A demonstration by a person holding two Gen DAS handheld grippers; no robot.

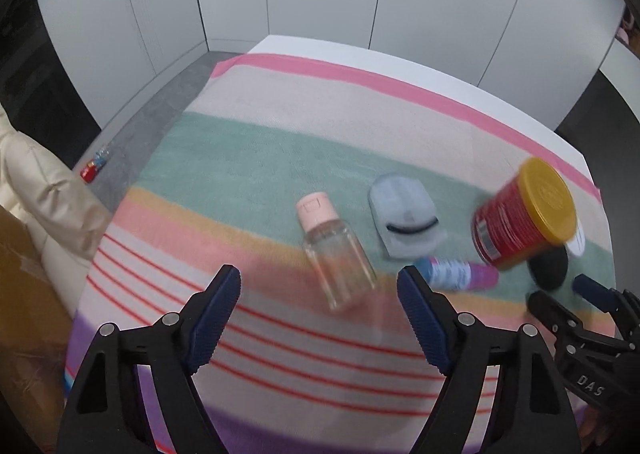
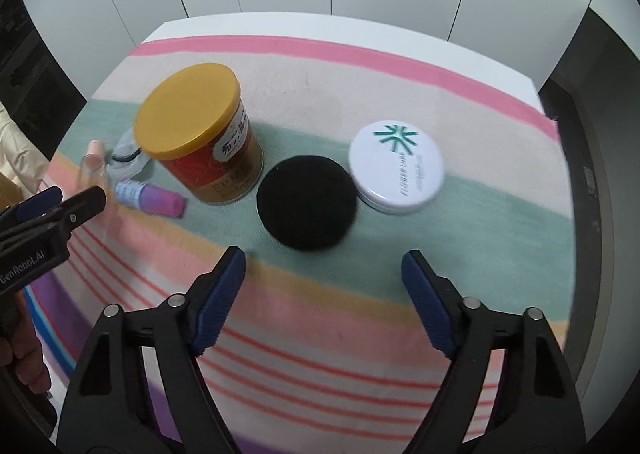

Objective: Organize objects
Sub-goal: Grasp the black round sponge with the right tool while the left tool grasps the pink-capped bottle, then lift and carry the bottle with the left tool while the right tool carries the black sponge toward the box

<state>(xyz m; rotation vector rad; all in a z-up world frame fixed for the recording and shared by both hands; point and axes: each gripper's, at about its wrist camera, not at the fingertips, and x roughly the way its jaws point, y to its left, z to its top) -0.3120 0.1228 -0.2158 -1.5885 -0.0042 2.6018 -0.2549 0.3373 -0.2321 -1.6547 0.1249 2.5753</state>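
A clear bottle with a pink cap (image 1: 334,248) lies on the striped cloth (image 1: 256,174), just ahead of my left gripper (image 1: 320,288), which is open and holds nothing. Beside the bottle are a pale blue eyelash curler case (image 1: 402,220), a small blue and purple tube (image 1: 458,274) and a red can with a yellow lid (image 1: 524,214). My right gripper (image 2: 324,270) is open above the cloth, just short of a black round pad (image 2: 307,203). A white round tin (image 2: 397,166) sits to the right of that pad. The can (image 2: 204,130) stands to its left.
The cloth covers a white table (image 2: 360,24) in front of grey wall panels. A cream jacket (image 1: 40,190) and a brown cardboard box (image 1: 24,294) lie past the table's left edge. A small red item (image 1: 93,169) lies on the grey floor.
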